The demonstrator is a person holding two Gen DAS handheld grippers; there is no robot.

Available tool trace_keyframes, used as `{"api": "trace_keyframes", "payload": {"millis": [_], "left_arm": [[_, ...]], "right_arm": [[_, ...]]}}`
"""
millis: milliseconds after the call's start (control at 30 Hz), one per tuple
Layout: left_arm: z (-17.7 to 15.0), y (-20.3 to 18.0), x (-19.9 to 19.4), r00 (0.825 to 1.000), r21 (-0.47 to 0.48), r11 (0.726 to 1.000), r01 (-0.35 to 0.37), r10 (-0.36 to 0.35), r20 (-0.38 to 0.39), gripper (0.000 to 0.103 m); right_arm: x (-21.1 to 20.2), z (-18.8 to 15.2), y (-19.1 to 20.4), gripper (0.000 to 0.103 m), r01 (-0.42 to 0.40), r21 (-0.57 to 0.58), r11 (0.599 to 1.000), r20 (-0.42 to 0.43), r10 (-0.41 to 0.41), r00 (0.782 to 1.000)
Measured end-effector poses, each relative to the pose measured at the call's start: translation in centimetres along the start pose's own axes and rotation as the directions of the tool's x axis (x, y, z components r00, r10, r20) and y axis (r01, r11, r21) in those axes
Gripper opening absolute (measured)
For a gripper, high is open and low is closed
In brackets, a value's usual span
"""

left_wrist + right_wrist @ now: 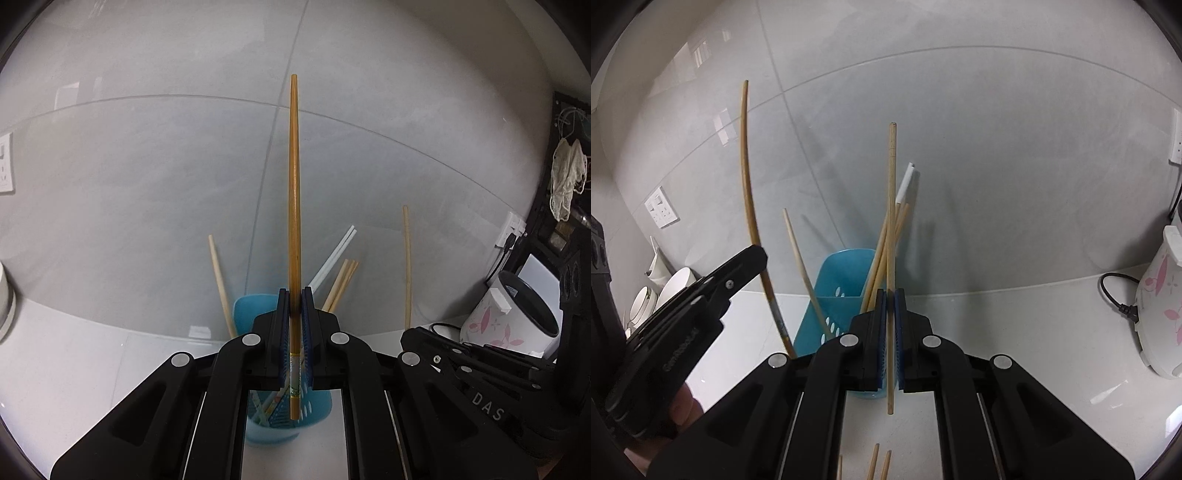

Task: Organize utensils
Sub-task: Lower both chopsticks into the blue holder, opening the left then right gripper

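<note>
- Wooden chopsticks, one per tool: left gripper (295, 325) pinched tight on a dark bamboo chopstick (294, 192), right gripper (890, 332) clamped on a paler chopstick (892, 221).
- Both sticks upright, long axes running straight along the fingers, lower ends poking out beneath the pads.
- Loose chopstick tips (875, 461) lying on the white counter (1015, 332) at the near edge of the right view, not yet collected.
- Blue perforated holder (842, 280) just beyond and below both grippers, already loaded with tan chopsticks (341, 282) and a white pair (334, 258) leaning at mixed angles.
- Judged nearer by the left view: dark stick's lower end seemingly over the holder's mouth, so probably a straight drop.
- Possible snag: leaning sticks crowding the opening.
- Farther off: floral rice cooker (1161, 306) and its black cord (1115, 295) to the right, bowls (665, 291) to the left, grey tiled wall (147, 184) behind.
</note>
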State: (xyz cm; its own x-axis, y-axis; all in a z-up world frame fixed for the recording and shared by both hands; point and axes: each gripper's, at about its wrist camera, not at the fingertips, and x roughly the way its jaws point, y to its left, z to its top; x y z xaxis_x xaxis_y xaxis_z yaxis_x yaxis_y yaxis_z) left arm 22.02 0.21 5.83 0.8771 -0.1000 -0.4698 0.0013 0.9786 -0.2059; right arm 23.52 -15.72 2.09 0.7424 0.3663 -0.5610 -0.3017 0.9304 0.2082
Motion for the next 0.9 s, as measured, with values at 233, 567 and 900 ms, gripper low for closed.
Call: {"api": "trace_keyframes", "payload": {"millis": [233, 567, 900], "left_arm": [[-1.0, -0.2, 2.1, 1.000, 0.007, 1.000, 0.018, -0.018, 0.022, 0.006], [-3.4, 0.4, 3.8, 1.000, 0.030, 1.000, 0.003, -0.003, 0.000, 0.006], [-4.7, 0.3, 5.8, 0.997, 0.048, 0.999, 0.004, 0.000, -0.081, 0.006]], "right_arm": [[0.7, -0.4, -0.7, 0.003, 0.002, 0.017, 1.000, -0.006, -0.002, 1.000], [1.1, -0.9, -0.9, 0.003, 0.002, 0.022, 1.000, -0.017, -0.002, 1.000], [1.4, -0.9, -0.9, 0.003, 0.002, 0.017, 1.000, -0.028, -0.002, 1.000]]}}
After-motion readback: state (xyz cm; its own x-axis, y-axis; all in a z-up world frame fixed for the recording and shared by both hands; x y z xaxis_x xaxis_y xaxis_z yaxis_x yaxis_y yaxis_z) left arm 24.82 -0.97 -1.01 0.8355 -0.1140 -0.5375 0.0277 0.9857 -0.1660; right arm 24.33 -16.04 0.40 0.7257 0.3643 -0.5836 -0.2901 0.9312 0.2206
